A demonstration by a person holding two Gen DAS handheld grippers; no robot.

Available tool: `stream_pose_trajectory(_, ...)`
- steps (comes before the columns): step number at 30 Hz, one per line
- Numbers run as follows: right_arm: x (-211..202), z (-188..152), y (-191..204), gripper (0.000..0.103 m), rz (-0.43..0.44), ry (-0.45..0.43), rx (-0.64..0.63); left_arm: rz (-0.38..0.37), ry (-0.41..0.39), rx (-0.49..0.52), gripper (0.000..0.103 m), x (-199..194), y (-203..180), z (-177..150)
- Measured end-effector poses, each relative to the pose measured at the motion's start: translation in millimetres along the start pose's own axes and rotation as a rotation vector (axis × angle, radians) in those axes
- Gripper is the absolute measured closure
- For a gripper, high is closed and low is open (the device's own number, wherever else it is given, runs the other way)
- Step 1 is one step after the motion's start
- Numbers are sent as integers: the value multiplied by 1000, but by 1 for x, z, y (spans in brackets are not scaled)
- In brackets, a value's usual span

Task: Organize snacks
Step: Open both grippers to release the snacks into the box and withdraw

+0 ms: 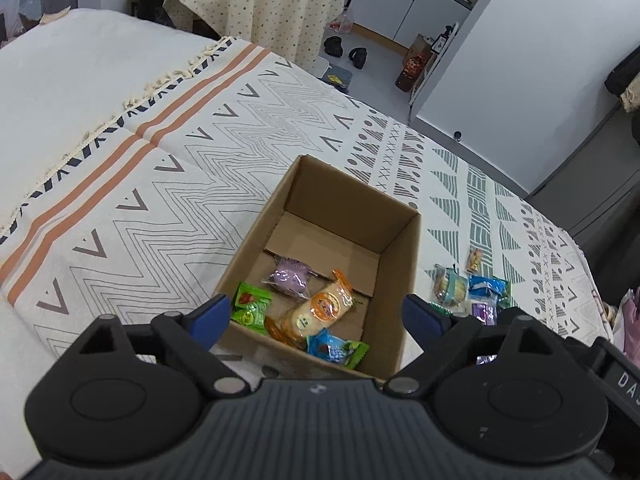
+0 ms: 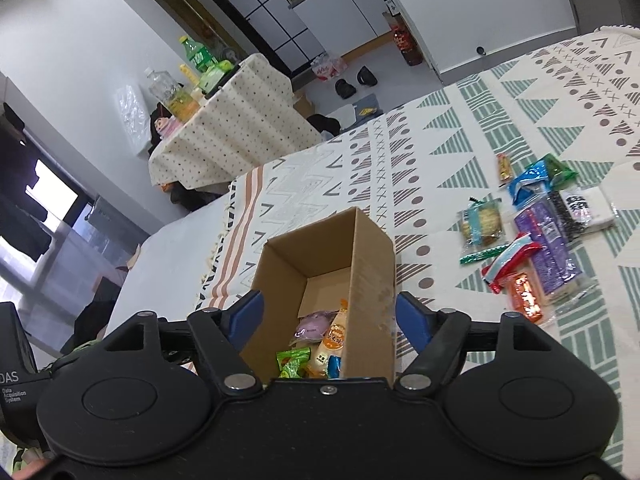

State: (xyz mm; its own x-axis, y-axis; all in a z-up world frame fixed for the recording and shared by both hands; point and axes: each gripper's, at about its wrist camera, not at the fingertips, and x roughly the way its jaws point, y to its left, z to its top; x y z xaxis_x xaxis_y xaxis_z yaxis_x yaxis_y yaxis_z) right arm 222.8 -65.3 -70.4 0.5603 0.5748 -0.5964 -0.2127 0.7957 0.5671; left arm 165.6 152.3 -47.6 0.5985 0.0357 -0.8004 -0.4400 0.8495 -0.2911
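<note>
Grippers: my left gripper (image 1: 318, 314) and right gripper (image 2: 329, 313) both gape wide, empty.
Box (image 1: 394, 280): holds wrapped snacks (image 1: 318, 310).
Writing: "DAS" on rig (image 2: 10, 378).

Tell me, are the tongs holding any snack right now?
No. Both the left tongs and right tongs are open and empty, over the cardboard box.

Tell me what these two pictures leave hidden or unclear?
- Cardboard box floor: the right view shows only part, hidden by the near wall and gripper body.
- Snacks beside the box: in the left view, partly behind the right finger.
- Wrapper print: too small to read in both views.
</note>
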Motion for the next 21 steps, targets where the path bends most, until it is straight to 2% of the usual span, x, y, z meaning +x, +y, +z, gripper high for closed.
stream_pose_trajectory(6,-20,0,-10,23,12,-17,-7,6,-16,33,9,-15,-16,-11)
stream_pose_trajectory(11,-45,2,-26,20,23,-39,-2,8,-44,57,0,-31,-32,-19)
stream_pose_trajectory(21,-85,2,-56,19,29,-86,-3,12,-98,80,0,-55,-54,-33)
